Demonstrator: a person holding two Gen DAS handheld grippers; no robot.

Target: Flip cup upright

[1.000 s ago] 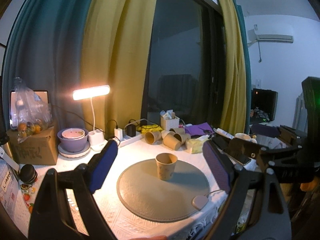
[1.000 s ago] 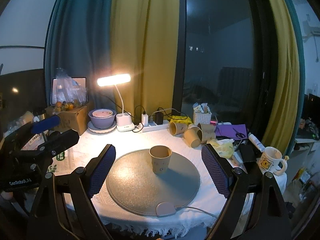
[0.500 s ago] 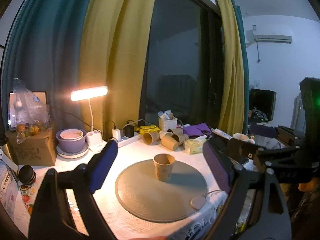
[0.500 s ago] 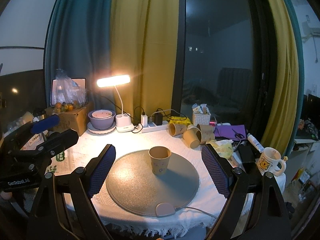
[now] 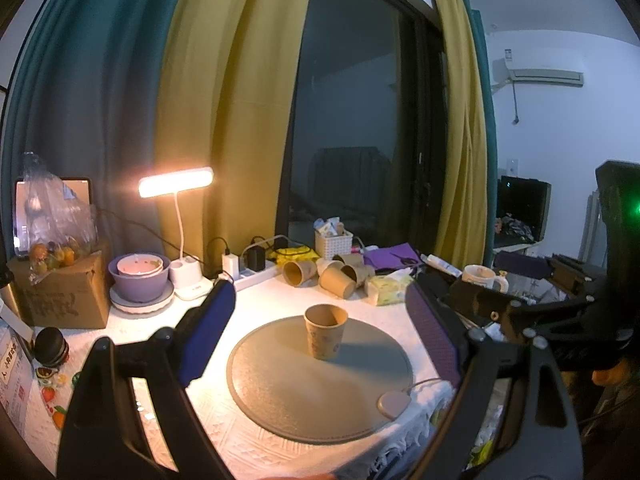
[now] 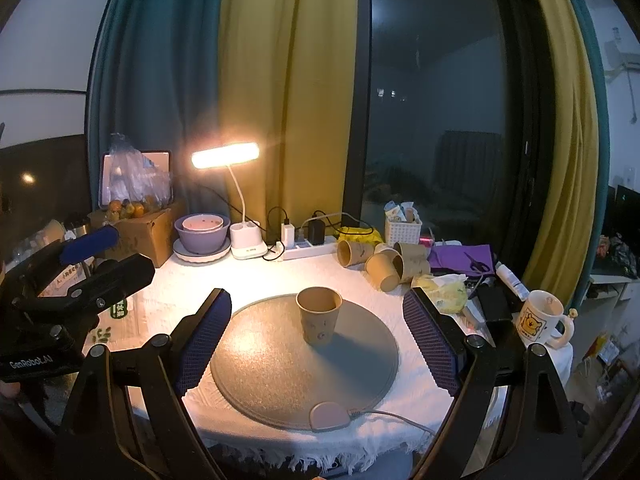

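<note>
A brown paper cup (image 5: 325, 337) stands upright, mouth up, on a round grey mat (image 5: 280, 392). It also shows in the right wrist view (image 6: 319, 315) on the mat (image 6: 260, 364). My left gripper (image 5: 320, 320) is open and empty, held back from the cup above the table's near edge. My right gripper (image 6: 317, 320) is open and empty, also back from the cup. Each gripper shows in the other's view: the left one at the left (image 6: 86, 258), the right one at the right (image 5: 532, 280).
Several paper cups (image 6: 380, 262) lie on their sides behind the mat. A lit desk lamp (image 6: 244, 200), purple bowl (image 6: 202, 232), power strip (image 6: 308, 246), cardboard box (image 6: 148, 228), white basket (image 6: 403, 228), tissue pack (image 6: 444, 292) and a mug (image 6: 540, 318) ring the table.
Both grippers have drawn back slightly and risen; the cup looks a little lower and farther. The cup has not moved on the mat.
</note>
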